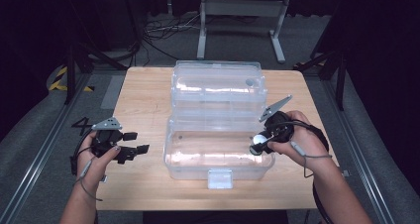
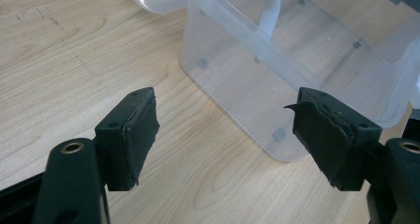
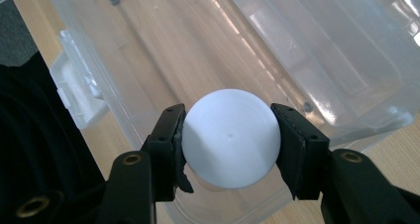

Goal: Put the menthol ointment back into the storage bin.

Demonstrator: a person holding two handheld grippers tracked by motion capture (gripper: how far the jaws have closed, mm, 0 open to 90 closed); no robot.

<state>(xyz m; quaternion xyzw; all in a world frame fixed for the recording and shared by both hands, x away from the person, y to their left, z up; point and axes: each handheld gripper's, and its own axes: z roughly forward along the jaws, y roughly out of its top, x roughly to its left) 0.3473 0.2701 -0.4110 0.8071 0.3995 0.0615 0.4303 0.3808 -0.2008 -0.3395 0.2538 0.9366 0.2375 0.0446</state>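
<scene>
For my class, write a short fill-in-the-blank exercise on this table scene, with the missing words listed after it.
1. The right gripper is shut on a white ____.
2. The clear plastic box stands with its lid ____.
3. The left gripper has its jaws ____, with nothing between them.
4. The box stands on a ____ table.

Missing words: ball; open; open; wooden

Box (image 1: pixel 218 154) mid-bench (image 1: pixel 143 115), lid (image 1: pixel 218 85) open behind. Left tool (image 1: pixel 134 143) left of box; right tool (image 3: pixel 228 135) with ball (image 3: pixel 229 137) above box.
</scene>
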